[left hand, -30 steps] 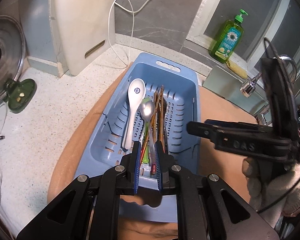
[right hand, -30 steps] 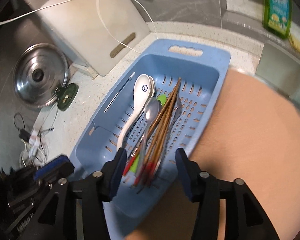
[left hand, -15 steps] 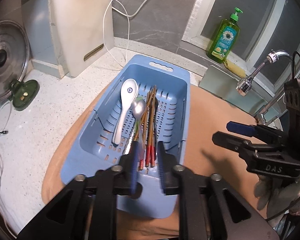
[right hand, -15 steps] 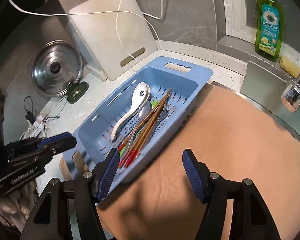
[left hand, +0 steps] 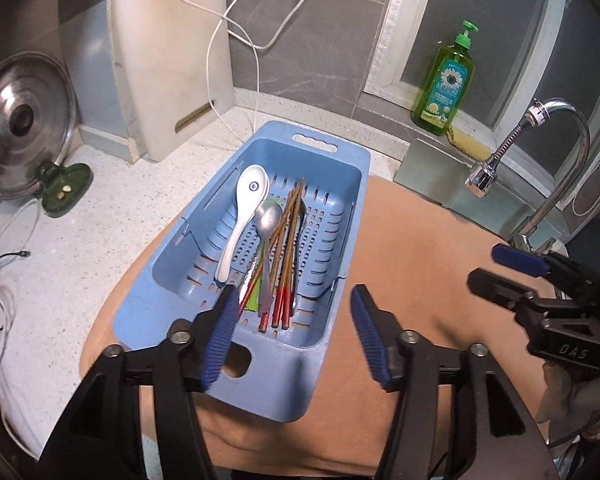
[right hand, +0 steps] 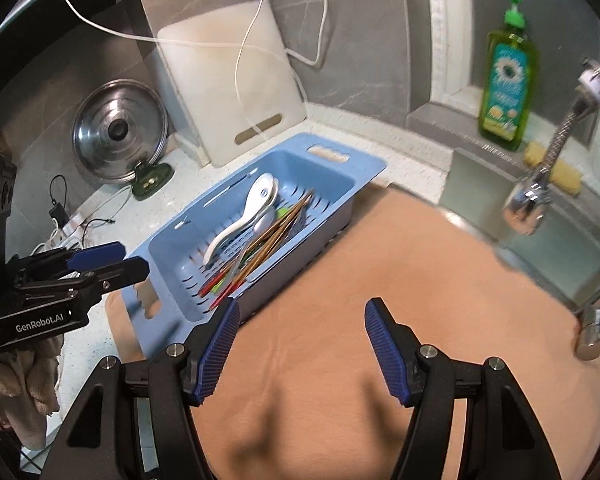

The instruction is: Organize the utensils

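Both views looked down on a blue basket [left hand: 328, 200] that sat partly on a tan mat [left hand: 412, 248] and partly on the speckled bench [left hand: 80, 240]. Inside it lay the utensils: a white soup spoon [left hand: 240, 216], a metal spoon [left hand: 269, 220] and a bundle of chopsticks [left hand: 288, 248], lengthwise and overlapping.

The left hand-held gripper [left hand: 294, 332] hovered above the basket's near end; its blue pads had just been spreading apart, and nothing sat between them. The right hand-held gripper [right hand: 302, 350] hung over the bare mat beside the basket, jaws likewise spread and holding nothing.

This looked like a pause between picks, or possibly the close of the job, with everything gathered in the basket. If more sorting was wanted, the next move would call for lowering one gripper onto a single handle and pinching it clear of its neighbours.

Hard to make out: a green item under the chopsticks, and whether a second white spoon was nested beneath the first. Only gloved fingers of the person showed, at the frame edges.
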Demonstrator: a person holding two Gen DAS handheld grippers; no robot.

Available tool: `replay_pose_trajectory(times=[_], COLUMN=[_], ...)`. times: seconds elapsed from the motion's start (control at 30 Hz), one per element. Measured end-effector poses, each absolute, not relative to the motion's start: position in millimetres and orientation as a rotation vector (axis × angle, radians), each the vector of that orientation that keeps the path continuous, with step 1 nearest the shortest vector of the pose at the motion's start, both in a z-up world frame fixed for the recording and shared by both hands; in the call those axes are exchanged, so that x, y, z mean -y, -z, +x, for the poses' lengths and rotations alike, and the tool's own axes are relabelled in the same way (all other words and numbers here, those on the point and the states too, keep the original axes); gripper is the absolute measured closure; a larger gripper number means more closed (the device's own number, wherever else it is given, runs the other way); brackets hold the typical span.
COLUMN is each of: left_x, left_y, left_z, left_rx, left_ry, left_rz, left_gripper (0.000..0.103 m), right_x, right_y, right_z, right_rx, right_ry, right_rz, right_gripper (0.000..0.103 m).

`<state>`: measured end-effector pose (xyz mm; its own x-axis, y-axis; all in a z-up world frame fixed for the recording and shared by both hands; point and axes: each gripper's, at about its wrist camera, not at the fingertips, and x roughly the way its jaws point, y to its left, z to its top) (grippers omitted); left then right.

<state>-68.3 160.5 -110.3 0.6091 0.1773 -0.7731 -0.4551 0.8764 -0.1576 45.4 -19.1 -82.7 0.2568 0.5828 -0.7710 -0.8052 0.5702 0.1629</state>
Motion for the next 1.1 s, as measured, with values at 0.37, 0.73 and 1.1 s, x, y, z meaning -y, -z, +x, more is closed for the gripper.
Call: replay_pose_trajectory(times=[0.37,0.73,1.1], left_x=[-140.0,-128.6,-132.9], left_y=[78.9,63.7,64.2], left_z=[-79.2,-82.3,-84.3], left_rx=[-0.760,-0.716,-0.720], left_ry=[-0.468,-0.482,-0.490], left_rz=[-0.319,-0.291,-0.295], left_gripper=[0.032,0.023,0.023], right_x=[45.0,50.0,47.7], right_y=[52.0,42.7,42.0], right_z=[42.8,39.0,37.8], right_rx=[-0.813,-0.785,-0.785], right_ry=[-0.947,-0.952,-0.949], right_rz=[-0.224,-0.213,-0.220], right_gripper=[0.032,0.031,0.031])
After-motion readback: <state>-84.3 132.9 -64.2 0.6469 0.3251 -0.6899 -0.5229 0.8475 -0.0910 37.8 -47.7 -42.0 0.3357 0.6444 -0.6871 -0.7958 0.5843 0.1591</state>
